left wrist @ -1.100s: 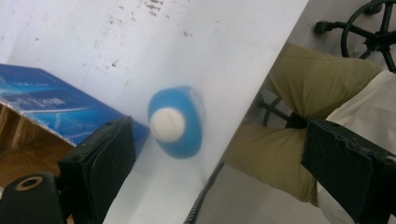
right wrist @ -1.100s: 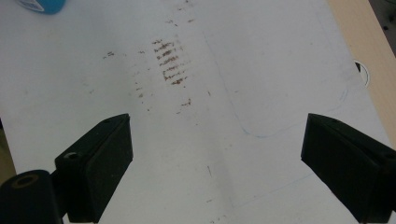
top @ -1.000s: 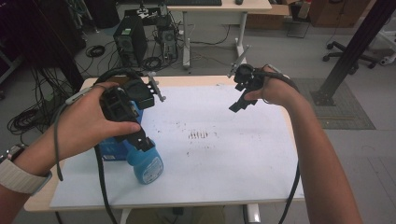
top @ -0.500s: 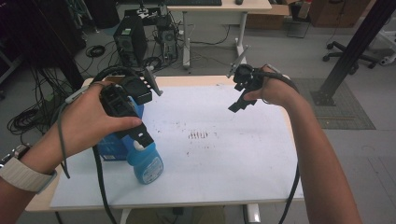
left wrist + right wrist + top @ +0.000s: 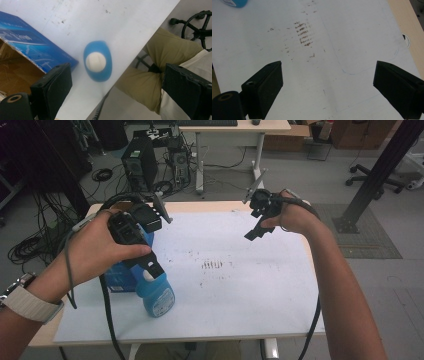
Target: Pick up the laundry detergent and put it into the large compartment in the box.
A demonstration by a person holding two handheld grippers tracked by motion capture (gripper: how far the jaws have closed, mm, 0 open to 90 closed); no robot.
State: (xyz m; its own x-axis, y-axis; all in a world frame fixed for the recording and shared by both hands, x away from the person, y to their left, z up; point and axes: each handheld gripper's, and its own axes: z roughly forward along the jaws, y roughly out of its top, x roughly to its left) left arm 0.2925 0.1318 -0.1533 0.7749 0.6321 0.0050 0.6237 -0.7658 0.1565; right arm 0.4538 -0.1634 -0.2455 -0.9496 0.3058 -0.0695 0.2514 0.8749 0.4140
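One blue bottle, one blue box, two open tools, left tool, right tool

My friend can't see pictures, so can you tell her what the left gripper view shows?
The left gripper, its two black jaws wide open, looks straight down on a blue bottle with a white cap, standing on a white table sheet. An open blue cardboard box sits beside the bottle, and the person's legs show past the table edge.
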